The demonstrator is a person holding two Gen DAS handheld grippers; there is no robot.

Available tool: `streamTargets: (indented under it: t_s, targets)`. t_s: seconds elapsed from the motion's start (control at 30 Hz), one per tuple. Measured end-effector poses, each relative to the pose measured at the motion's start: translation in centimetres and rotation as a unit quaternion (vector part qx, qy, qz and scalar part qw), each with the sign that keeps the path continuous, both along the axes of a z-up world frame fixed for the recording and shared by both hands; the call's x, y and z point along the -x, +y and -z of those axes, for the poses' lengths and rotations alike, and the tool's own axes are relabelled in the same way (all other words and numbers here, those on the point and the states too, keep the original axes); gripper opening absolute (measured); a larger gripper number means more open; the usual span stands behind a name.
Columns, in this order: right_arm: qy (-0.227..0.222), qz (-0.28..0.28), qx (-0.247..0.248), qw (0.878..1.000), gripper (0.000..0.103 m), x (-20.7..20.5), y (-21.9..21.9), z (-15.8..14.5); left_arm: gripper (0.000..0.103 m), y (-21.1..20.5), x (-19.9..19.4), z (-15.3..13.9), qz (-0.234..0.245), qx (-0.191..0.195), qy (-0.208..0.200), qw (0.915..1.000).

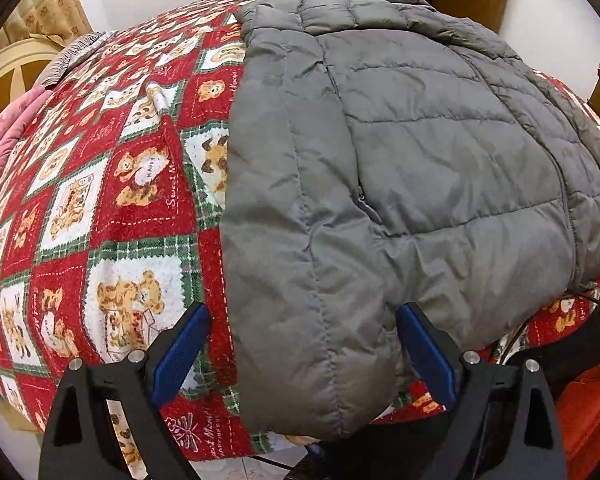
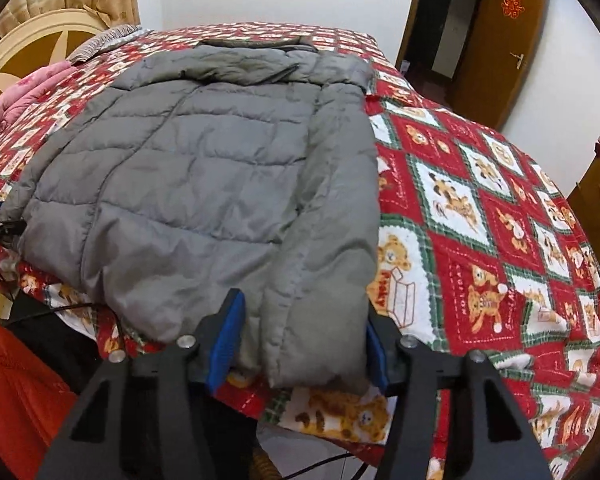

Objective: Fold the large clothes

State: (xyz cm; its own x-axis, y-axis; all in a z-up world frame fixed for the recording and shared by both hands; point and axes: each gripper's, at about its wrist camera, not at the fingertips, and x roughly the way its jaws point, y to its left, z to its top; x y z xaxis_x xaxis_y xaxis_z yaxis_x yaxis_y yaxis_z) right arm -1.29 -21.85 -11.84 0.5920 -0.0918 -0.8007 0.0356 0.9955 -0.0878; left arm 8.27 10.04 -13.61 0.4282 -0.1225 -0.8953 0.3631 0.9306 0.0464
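Observation:
A grey quilted puffer jacket (image 1: 420, 152) lies front up on the bed, collar at the far end, sleeves along its sides. In the left wrist view my left gripper (image 1: 304, 344) is open, its blue pads either side of the left sleeve's cuff (image 1: 316, 380) at the bed's near edge. In the right wrist view the jacket (image 2: 204, 184) fills the middle left, and my right gripper (image 2: 304, 340) is open around the right sleeve's cuff (image 2: 316, 344). Neither gripper pinches the fabric.
The bed carries a red, white and green bear-print blanket (image 1: 112, 208), also seen in the right wrist view (image 2: 480, 240). A pink quilt (image 2: 24, 92) and headboard (image 2: 32, 40) lie far left. A wooden door (image 2: 496, 40) stands at right. An orange garment (image 2: 16, 392) and cables sit below the bed edge.

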Motion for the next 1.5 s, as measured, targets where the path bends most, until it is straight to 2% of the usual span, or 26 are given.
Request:
streamTargets:
  t_s: [0.13,0.2,0.27,0.3,0.37,0.43,0.5,0.6,0.63,0.7,0.73,0.77,0.9,0.93,0.97,1.0,1.07,1.13,1.23,1.33,1.4,1.5]
  targets:
    - [-0.002,-0.009,0.008,1.0,0.061,-0.4,0.6,0.1,0.095,-0.2,-0.1,0.1,-0.001,0.002,-0.002,1.0]
    - [0.001,-0.016,0.009,1.0,0.058,-0.6,0.9,0.2,0.095,0.0,-0.1,0.1,0.001,0.017,-0.008,0.9998]
    - [0.022,-0.015,0.002,1.0,0.029,-1.0,0.8,0.8,0.091,0.5,0.0,-0.3,0.006,0.054,-0.014,0.9984]
    - [0.024,-0.009,0.0,1.0,0.028,-1.0,0.7,1.0,0.072,0.9,-0.1,-0.6,0.011,0.078,-0.012,0.9968]
    - [0.017,-0.003,-0.024,1.0,0.022,-0.8,0.0,0.9,0.05,1.7,-0.5,-1.3,0.015,0.119,-0.002,0.9928]
    - [0.008,0.002,-0.058,0.998,0.022,-0.5,-0.9,0.4,0.046,2.6,-0.9,-1.7,0.009,0.157,0.005,0.9876]
    - [0.006,0.009,-0.095,0.995,0.022,-0.5,-1.9,0.3,0.046,3.2,-1.3,-1.6,0.002,0.18,0.012,0.9836]
    - [0.009,0.013,-0.128,0.992,0.026,-0.6,-2.5,0.7,0.048,3.1,-1.7,-1.3,-0.004,0.187,0.026,0.9821]
    - [0.013,0.014,-0.137,0.99,0.03,-0.7,-2.6,0.9,0.049,3.2,-1.8,-1.2,-0.005,0.19,0.03,0.9812]
    - [0.023,0.011,-0.151,0.988,0.041,-0.9,-2.6,1.2,0.058,2.9,-1.7,-1.2,0.001,0.196,0.032,0.98]
    - [0.022,0.006,-0.158,0.987,0.05,-0.9,-2.4,1.2,0.06,2.8,-1.7,-1.2,0.004,0.196,0.032,0.9801]
    - [0.023,0.0,-0.157,0.987,0.057,-1.0,-2.0,1.1,0.062,2.4,-1.6,-1.2,0.008,0.19,0.03,0.9813]
    - [0.027,-0.01,-0.11,0.994,0.059,-1.4,-0.3,1.8,0.063,1.8,-1.8,-0.9,0.014,0.171,0.021,0.9849]
    - [0.026,-0.008,-0.099,0.995,0.051,-1.5,-0.2,1.9,0.063,1.9,-1.9,-0.9,0.013,0.174,0.02,0.9845]
    - [0.026,-0.004,-0.078,0.997,0.033,-1.6,0.1,2.1,0.062,2.0,-1.9,-1.0,0.013,0.181,0.02,0.9832]
    - [0.029,-0.005,-0.069,0.997,0.028,-1.6,0.1,2.1,0.052,2.1,-2.0,-1.1,0.014,0.186,0.02,0.9823]
    - [0.022,-0.005,-0.092,0.996,0.021,-1.4,-0.5,1.7,0.031,2.5,-1.9,-1.2,0.021,0.193,0.026,0.9806]
    - [0.014,-0.006,-0.111,0.994,0.018,-1.1,-1.2,1.0,0.024,2.7,-1.8,-1.4,0.028,0.212,0.033,0.9762]
    - [-0.004,-0.012,-0.135,0.991,0.017,-0.2,-1.7,-0.6,0.02,2.2,-1.3,-2.7,0.048,0.215,0.023,0.9752]
    - [-0.028,-0.015,-0.164,0.986,0.017,1.5,-2.5,-2.9,0.018,2.8,-0.7,-5.2,0.066,0.259,0.016,0.9634]
    - [-0.044,-0.015,-0.187,0.981,0.017,2.8,-3.0,-4.2,0.018,3.7,0.2,-7.9,0.087,0.301,0.002,0.9495]
    - [-0.069,-0.018,-0.211,0.975,0.017,5.2,-3.4,-6.5,0.018,4.8,1.6,-11.4,0.115,0.342,-0.021,0.9325]
